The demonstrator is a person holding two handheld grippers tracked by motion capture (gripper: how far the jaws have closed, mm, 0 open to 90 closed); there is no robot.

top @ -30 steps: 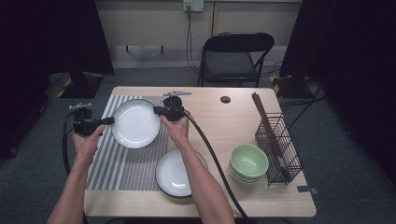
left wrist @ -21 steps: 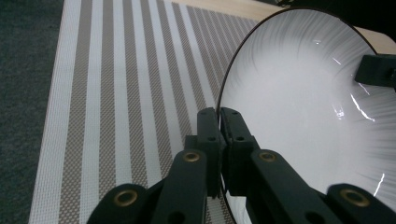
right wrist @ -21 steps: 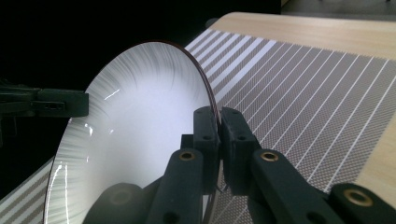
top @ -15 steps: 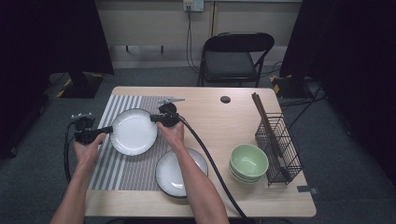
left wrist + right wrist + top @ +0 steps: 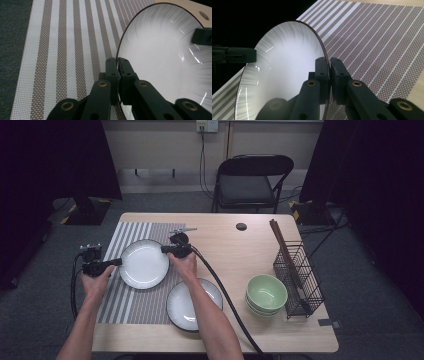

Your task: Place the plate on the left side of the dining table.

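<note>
Both my hands came down since a second ago, so the plate (image 5: 144, 263) now sits low over the striped placemat (image 5: 129, 300) on the worktop. My left tool (image 5: 119, 262) pinches its left rim, my right tool (image 5: 163, 249) the opposite rim. It's white with a thin dark edge, glossy.

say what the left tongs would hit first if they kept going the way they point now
The left tongs are clamped on the white plate's rim and point across it toward the right tongs on the far rim. Past the plate itself, those would likely come first.
</note>
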